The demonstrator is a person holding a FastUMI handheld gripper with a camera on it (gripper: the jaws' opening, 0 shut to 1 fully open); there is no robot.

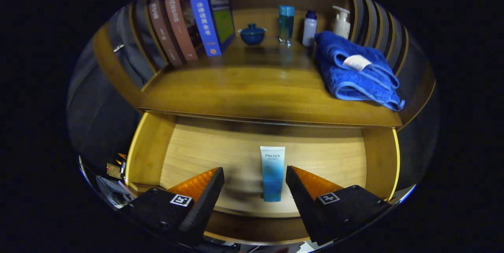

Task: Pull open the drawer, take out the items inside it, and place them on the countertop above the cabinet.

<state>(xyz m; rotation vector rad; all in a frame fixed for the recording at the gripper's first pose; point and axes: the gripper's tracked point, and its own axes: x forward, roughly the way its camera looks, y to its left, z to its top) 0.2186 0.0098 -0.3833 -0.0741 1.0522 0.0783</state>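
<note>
The wooden drawer (pixel 149 154) stands pulled out below the countertop (pixel 252 91). A blue and white tube (pixel 272 173) lies flat on the drawer's floor, lengthwise, cap end toward me. My gripper (pixel 254 174) hovers above the drawer's front, open, with the tube between the two fingers nearer the right one. Neither finger touches the tube.
On the countertop sit a folded blue towel (pixel 356 70) at the right, leaning books (pixel 189 24) at the left, and a blue lidded bowl (pixel 252 34), a teal bottle (pixel 286 24), a white bottle (pixel 309 28) and a pump dispenser (pixel 341 21) along the back.
</note>
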